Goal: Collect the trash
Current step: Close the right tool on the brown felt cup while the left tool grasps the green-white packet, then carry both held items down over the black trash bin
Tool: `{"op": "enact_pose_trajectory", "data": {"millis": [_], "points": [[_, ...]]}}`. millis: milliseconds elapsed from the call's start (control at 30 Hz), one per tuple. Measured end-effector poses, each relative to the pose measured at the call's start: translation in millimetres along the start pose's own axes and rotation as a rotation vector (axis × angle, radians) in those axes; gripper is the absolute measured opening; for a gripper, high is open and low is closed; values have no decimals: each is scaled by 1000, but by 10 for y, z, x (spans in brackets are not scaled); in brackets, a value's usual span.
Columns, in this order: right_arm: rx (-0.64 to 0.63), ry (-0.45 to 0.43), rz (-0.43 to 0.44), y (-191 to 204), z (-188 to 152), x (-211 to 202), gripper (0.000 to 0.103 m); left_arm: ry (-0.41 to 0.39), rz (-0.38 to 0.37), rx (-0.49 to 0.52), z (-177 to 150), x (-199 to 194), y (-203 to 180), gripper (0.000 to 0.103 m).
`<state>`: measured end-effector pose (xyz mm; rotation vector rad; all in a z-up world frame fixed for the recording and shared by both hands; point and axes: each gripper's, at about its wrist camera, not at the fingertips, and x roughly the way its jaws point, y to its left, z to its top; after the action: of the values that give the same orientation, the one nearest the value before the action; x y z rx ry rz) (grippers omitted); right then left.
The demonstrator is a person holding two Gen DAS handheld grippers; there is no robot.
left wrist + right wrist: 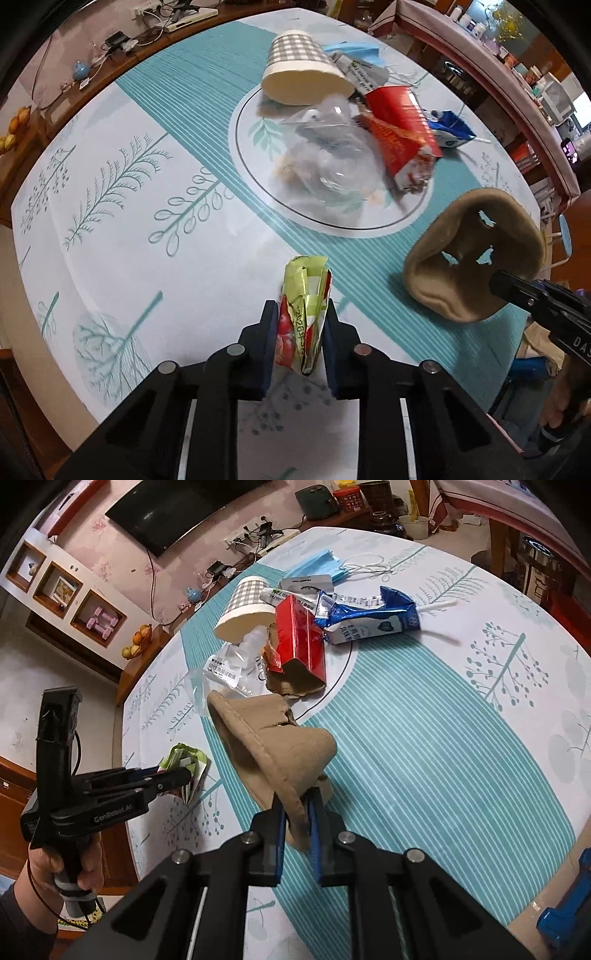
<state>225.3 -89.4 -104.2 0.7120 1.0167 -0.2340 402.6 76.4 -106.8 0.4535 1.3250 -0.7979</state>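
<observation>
The left gripper (302,334) is clamped on a crumpled green-and-red foil snack wrapper (303,295) near the surface's (155,206) left edge, and the right gripper (297,821) is pinched on one thin edge of a brown moulded-pulp cup carrier (275,744) that hangs tilted near the front edge. The slick foil could slide out if lifted quickly, and the carrier, held only by its rim, could tear or swing into the pile of a checked paper cup (246,607), red carton (301,638) and blue milk carton (369,618) toward the far edge.
</observation>
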Motion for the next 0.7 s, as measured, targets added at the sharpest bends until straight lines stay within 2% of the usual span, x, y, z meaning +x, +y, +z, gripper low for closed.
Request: {"op": "enact_pose_trajectory", "data": {"millis": [167,433,700], "points": [[-13,-5,9,-8,-9,-142,11,-22,-20,-13,-142,-157,-243,19],[-95,-20,-1,17,-50,-553,11,-82,-97,-37,-386,-531,-799,19],[-167,-52,6,-186,-101,-996,11,-155,-108,-102,-554,-826,-1280,19]]}}
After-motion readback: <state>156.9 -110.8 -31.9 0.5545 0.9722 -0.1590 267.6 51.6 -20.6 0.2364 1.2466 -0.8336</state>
